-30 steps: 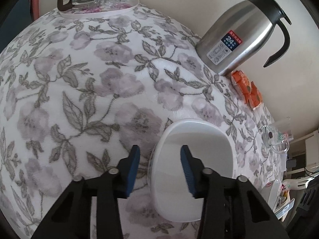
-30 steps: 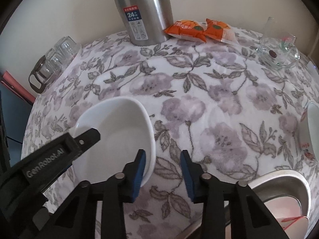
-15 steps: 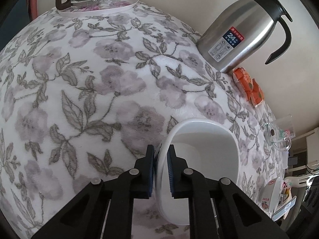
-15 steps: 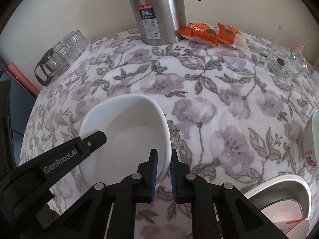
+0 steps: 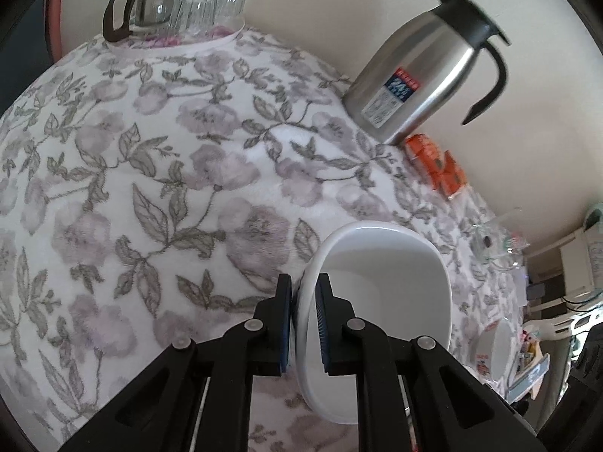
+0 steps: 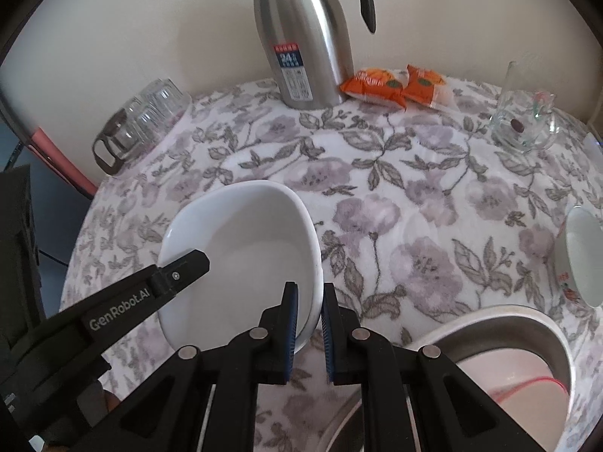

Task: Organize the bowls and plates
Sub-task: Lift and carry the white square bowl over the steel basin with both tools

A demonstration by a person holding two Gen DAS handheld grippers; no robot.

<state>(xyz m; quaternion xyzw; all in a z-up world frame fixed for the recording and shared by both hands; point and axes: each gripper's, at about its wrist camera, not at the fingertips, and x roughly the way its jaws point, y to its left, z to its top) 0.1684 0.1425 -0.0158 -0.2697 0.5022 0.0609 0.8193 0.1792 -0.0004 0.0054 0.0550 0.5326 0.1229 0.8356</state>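
Observation:
A deep white plate [image 5: 380,293] sits low in the left wrist view and left of middle in the right wrist view [image 6: 245,248], held a little above the floral tablecloth [image 6: 414,196]. My left gripper [image 5: 304,316] is shut on its left rim; it also shows in the right wrist view [image 6: 181,267]. My right gripper [image 6: 309,324] is shut on the plate's right rim. A small white bowl with red print [image 6: 582,256] stands at the right edge. A metal basin [image 6: 505,339] with dishes inside sits at the lower right.
A steel thermos jug [image 6: 305,37] stands at the back by the wall, with orange snack packets [image 6: 395,83] beside it. A glass mug [image 6: 524,120] is at the back right. A tray with a glass pot and tumblers [image 5: 173,11] is at the back left.
Both grippers closed from open onto opposite rims of the white plate. The plate has since risen slightly off the cloth, with both grippers holding it.

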